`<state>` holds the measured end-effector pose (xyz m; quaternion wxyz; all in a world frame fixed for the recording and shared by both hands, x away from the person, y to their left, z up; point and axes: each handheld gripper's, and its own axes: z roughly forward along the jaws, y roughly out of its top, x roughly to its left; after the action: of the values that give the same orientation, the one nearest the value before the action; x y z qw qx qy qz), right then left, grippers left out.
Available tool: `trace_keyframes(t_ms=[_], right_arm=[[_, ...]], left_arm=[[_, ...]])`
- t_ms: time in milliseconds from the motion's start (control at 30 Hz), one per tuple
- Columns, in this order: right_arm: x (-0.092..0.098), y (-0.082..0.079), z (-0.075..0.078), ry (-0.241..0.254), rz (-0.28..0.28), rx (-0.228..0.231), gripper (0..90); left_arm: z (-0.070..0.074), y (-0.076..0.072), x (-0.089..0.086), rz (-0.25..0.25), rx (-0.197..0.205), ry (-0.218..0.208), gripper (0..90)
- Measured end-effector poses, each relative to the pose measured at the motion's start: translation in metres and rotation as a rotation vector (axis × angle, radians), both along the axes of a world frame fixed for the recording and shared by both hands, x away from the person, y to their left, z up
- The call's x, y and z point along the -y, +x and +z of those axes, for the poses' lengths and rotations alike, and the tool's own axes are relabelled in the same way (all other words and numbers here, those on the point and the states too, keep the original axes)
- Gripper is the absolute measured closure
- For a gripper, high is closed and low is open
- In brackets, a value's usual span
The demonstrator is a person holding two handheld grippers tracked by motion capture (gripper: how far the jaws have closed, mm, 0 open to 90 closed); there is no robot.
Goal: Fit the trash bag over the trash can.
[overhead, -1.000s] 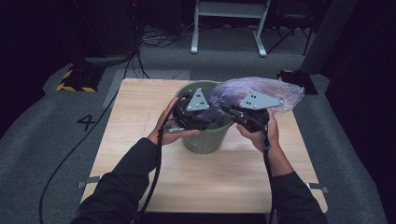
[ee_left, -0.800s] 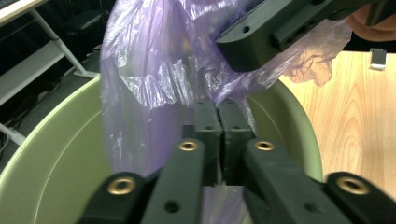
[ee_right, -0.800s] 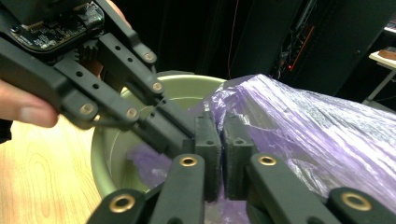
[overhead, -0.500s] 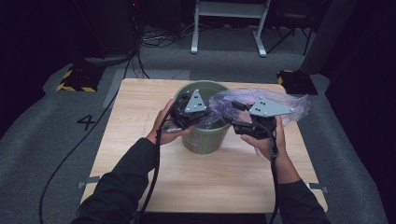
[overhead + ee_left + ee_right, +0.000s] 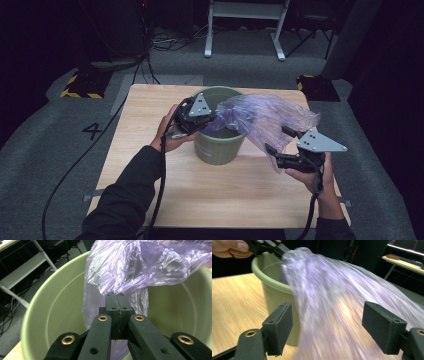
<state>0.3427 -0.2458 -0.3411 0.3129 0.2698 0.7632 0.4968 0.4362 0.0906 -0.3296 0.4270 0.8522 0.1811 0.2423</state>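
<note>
— Table [image 5: 150, 180], bin [image 5: 220, 150], bag?
— Green bin mid-table; purple bag [image 5: 265, 120] draped over its rim. My left gripper [image 5: 116, 296] pinches it inside.
— Right gripper [image 5: 278, 141]?
— Jaws just opened wide, bag loose between them; regrip needed.

purple plastic bag [image 5: 260, 120], draped over green bin [image 5: 220, 147] rim

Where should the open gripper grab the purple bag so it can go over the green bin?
Probably the loose edge of the purple bag trailing past the green bin, coming from the bin's right side. The left gripper already pinches the far edge at the rim, and the right gripper, fingers just opened, has film between them.
</note>
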Motion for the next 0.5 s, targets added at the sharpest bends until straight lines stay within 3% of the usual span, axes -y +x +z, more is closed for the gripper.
trace_keyframes(t_ms=[67,133,200,333,400,433,500], right_arm=[[0.01,-0.001,-0.007,0.019,-0.029,-0.007,21.1],[0.019,0.003,-0.016,0.054,-0.022,-0.055,19.5],[0.02,0.008,-0.024,0.057,-0.01,-0.093,16.9],[0.008,0.012,-0.041,0.011,0.083,-0.118,16.0],[-0.002,0.012,-0.047,-0.035,0.084,-0.102,18.1],[-0.007,0.013,-0.049,-0.052,0.073,-0.095,25.4],[-0.01,0.015,-0.051,-0.078,0.067,-0.07,48.0]], left_arm=[[0.0,0.001,-0.003,0.0,-0.004,-0.008,90.0],[0.0,0.002,-0.005,0.008,-0.004,-0.008,90.0],[-0.001,0.003,-0.006,0.009,-0.008,-0.004,90.0],[-0.002,0.004,-0.008,0.014,-0.012,-0.006,90.0],[-0.003,0.006,-0.009,0.02,-0.013,-0.001,89.9],[-0.003,0.006,-0.01,0.024,-0.014,-0.003,89.9],[-0.003,0.007,-0.012,0.021,-0.017,-0.01,89.9]])
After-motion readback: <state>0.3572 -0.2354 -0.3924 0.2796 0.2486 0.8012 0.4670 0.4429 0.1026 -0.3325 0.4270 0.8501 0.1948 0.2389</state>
